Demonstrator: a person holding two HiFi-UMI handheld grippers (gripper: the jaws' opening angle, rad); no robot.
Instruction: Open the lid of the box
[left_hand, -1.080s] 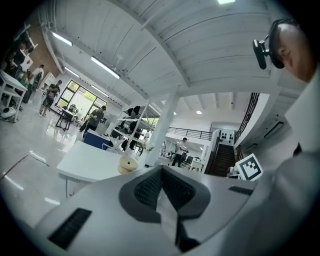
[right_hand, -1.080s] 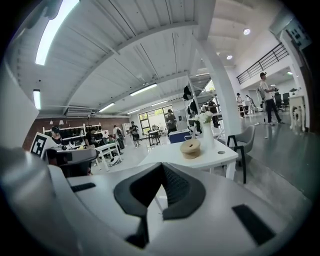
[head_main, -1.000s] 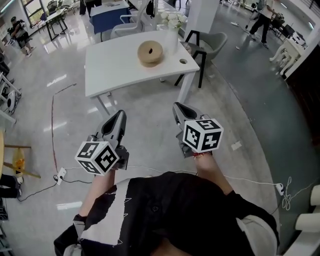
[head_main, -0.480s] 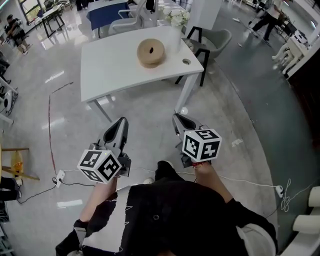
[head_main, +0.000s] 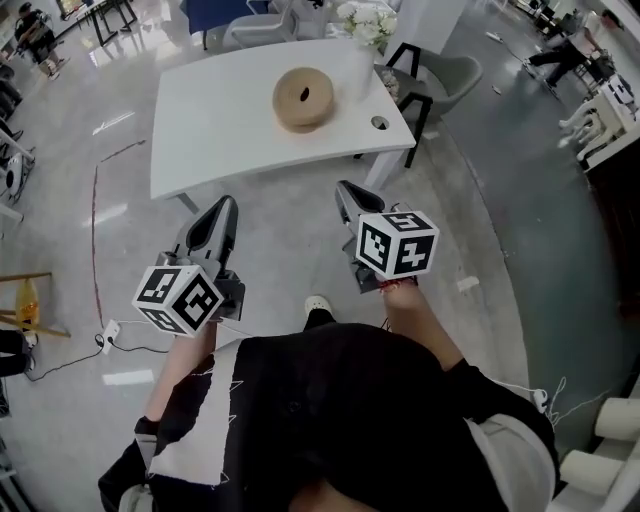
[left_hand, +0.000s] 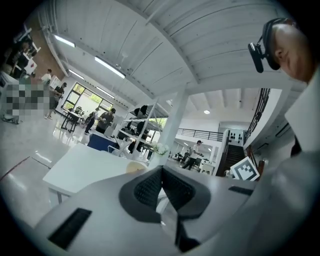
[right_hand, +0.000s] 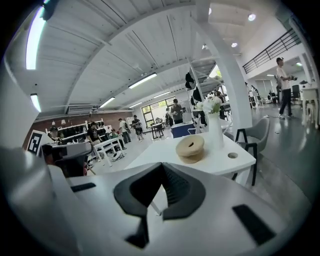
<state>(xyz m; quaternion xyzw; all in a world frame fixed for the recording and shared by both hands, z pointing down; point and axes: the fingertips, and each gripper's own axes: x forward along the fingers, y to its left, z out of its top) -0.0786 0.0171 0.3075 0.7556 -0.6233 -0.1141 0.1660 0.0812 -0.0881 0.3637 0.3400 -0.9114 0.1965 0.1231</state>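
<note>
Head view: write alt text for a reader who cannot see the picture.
Seen from above, a person holds a left hand-held gripper and a right hand-held gripper, both shut and empty, over a grey floor short of a white table. On the table stand a round tan box, its lid on, and a vase of white flowers.

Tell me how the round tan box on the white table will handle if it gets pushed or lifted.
The round tan box looks rigid, perhaps wood, so it probably won't flex. It sits low and wide, so tipping seems unlikely. On the smooth white table it may slide when pushed.
</note>
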